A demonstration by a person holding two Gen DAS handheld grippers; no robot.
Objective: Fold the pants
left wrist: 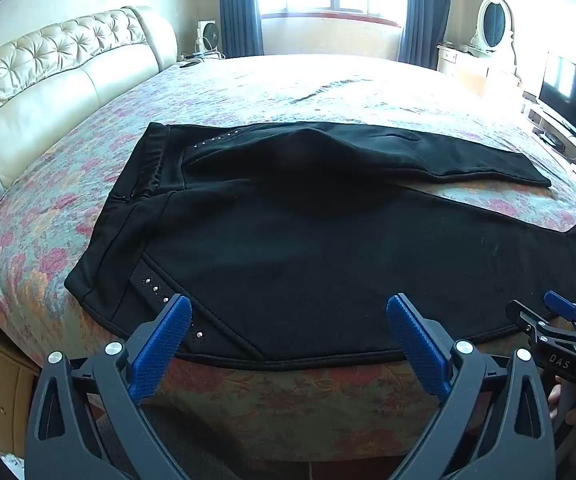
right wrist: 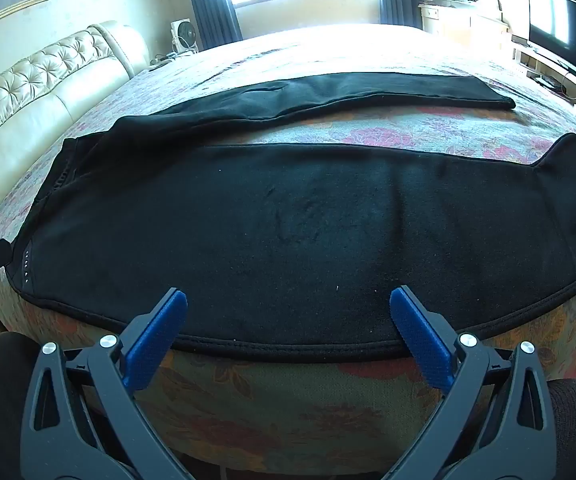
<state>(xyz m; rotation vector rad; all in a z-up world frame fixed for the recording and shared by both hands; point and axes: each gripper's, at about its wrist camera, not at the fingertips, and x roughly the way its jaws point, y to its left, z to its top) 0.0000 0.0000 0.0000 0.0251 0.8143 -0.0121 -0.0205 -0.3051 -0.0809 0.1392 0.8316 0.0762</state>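
Black pants point(left wrist: 308, 240) lie flat on the floral bedspread point(left wrist: 288, 92), waistband to the left, both legs spread apart to the right. Small studs line the pockets. My left gripper point(left wrist: 288, 320) is open and empty, hovering over the near hem edge by the hip. My right gripper point(right wrist: 288, 312) is open and empty over the near edge of the near leg point(right wrist: 308, 232); it also shows at the right of the left wrist view point(left wrist: 560, 320). The far leg point(right wrist: 348, 88) lies beyond.
A tufted cream headboard point(left wrist: 55, 68) runs along the left. A window with blue curtains point(left wrist: 239, 8), a small fan point(left wrist: 207, 36), a vanity mirror point(left wrist: 494, 24) and a TV point(left wrist: 572, 96) stand beyond the bed. The bed's near edge point(left wrist: 288, 396) drops just below the grippers.
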